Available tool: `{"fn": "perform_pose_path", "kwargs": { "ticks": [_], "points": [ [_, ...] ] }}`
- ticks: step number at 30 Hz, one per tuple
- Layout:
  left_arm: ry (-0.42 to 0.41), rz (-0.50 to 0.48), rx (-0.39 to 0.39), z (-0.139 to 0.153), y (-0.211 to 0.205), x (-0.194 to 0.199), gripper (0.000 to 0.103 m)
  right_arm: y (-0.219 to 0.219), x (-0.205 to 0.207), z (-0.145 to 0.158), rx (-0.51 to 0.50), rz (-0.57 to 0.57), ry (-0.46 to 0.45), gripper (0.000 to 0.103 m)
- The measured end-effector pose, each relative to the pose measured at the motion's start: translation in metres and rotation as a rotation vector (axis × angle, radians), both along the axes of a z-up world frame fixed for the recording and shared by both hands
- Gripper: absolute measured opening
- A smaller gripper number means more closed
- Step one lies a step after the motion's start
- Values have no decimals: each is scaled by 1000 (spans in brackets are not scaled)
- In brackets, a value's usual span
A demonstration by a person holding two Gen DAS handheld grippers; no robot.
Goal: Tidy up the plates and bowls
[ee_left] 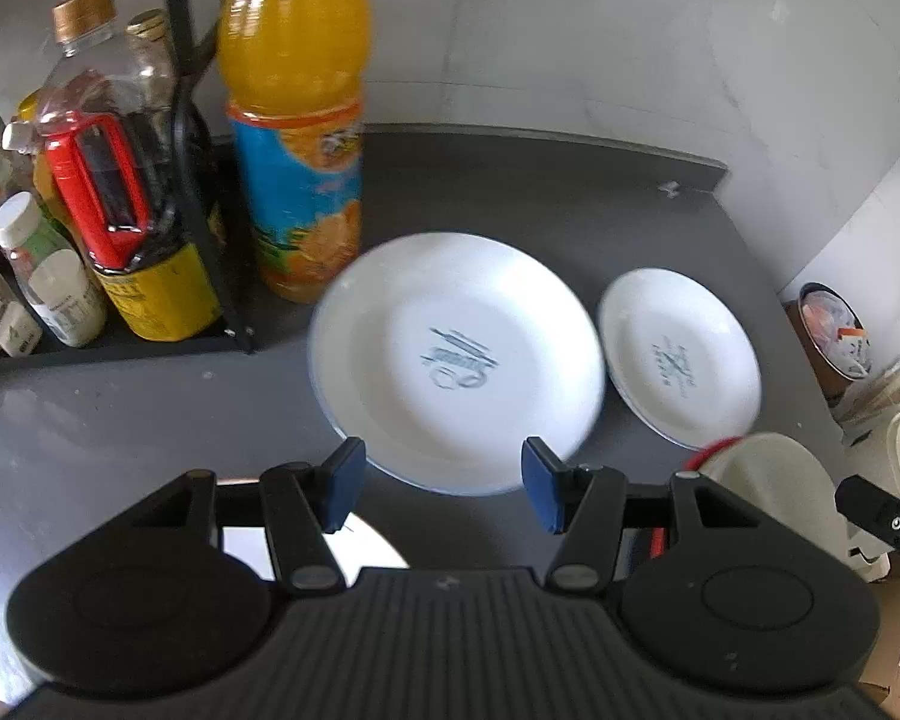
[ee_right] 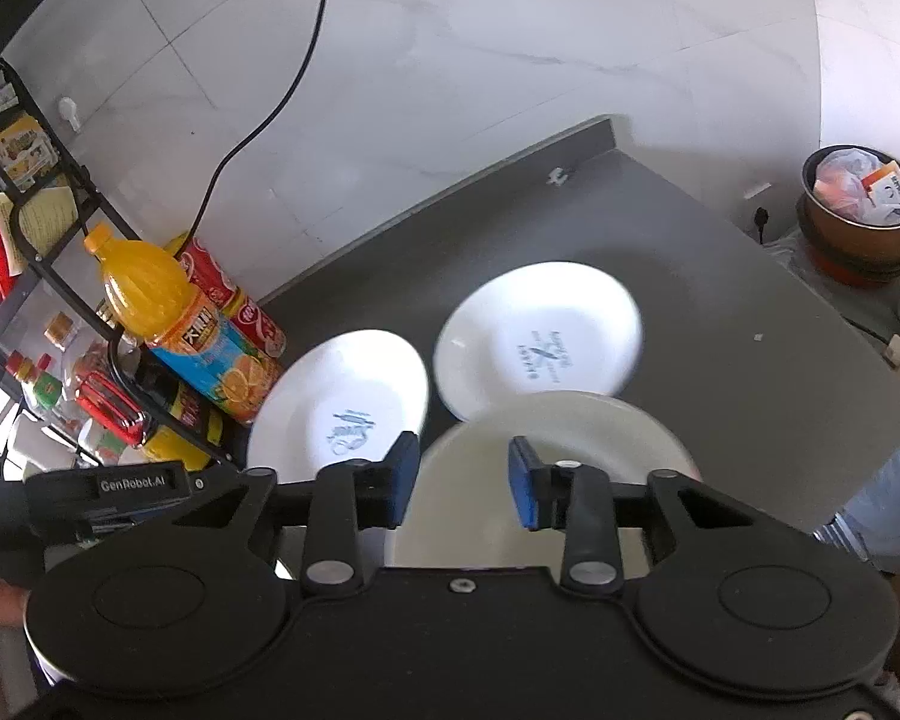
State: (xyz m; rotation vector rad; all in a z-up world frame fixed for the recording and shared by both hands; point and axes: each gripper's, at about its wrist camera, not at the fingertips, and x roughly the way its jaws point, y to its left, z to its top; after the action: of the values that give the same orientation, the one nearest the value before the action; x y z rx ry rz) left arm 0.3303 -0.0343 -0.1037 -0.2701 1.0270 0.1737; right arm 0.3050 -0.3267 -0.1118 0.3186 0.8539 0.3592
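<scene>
- Plates are the matter here: a large white plate (ee_left: 456, 360) lies flat near the middle of the grey counter (ee_left: 150, 420), and a smaller white plate (ee_left: 678, 354) lies just beside it, toward the counter's right edge; whether their rims touch I cannot tell.
- A cream bowl (ee_right: 558, 462) with a red outside sits at the near edge, directly under the right gripper (ee_right: 459, 480).
- The left gripper (ee_left: 444, 483) hovers over the near rim of the large plate, its blue pads wide apart and holding nothing.
- The right gripper's pads are likewise apart, around nothing; they stand above the bowl's far rim, but contact is not visible.
- Judged from this, the step in hand is the approach: nothing is stacked yet, and each gripper is lining up on its own piece.
- The next move likely calls for lowering one pad over a rim and the other under it, since flat plates give little to grip.
- Room is tight at the back left, where an orange juice bottle (ee_left: 297, 120) stands just behind the large plate, beside a rack of bottles (ee_left: 120, 210).
- The back right corner of the counter is bare and offers the freest space; the right edge drops off close to the smaller plate, so a sideways slide there risks a fall.
</scene>
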Motion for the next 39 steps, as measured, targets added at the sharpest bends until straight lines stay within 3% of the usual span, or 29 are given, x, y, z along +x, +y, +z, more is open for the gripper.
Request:
{"fn": "perform_pose_path", "kwargs": {
  "ticks": [13,23,31,39],
  "points": [
    [12,-19,-3,-31,57,16,55,83,32,-8,-24,9,63,35],
    [16,-26,-34,-62,77,33,51,115,70,-42,-70,-17,182,35],
    [41,-3,-62,-81,81,45,34,135,102,-70,-152,-18,293,35],
    [58,36,-72,-94,84,49,28,144,125,-88,-233,-2,356,35]
  ]
}}
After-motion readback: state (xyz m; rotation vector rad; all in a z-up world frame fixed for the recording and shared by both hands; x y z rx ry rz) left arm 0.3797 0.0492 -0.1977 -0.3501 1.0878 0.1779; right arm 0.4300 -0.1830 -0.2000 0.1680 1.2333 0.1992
